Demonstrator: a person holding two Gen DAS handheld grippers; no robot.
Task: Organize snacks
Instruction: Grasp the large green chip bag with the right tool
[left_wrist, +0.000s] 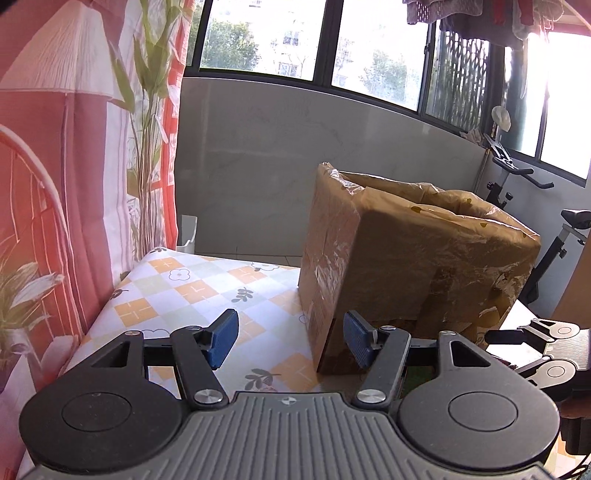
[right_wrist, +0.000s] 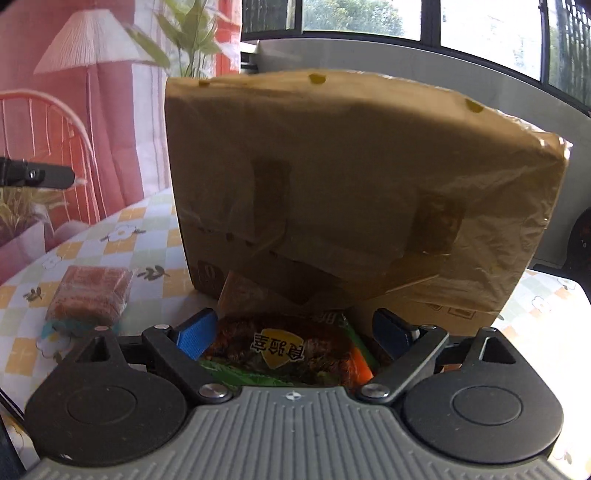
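Snack packet (right_wrist: 291, 350) lies between my right gripper (right_wrist: 293, 334) jaws, open and not pressing, just before the box (right_wrist: 351, 192). I judge it light, crinkly, slippery; grip across the middle. Left gripper (left_wrist: 290, 338) is open, empty.

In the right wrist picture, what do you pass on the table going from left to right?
Brown snack pack → green snack packet in front of the tall cardboard box

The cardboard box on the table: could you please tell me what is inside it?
The cardboard box stands open-topped and lined with a wrinkled plastic liner. Its walls hide the interior, so any contents cannot be seen.
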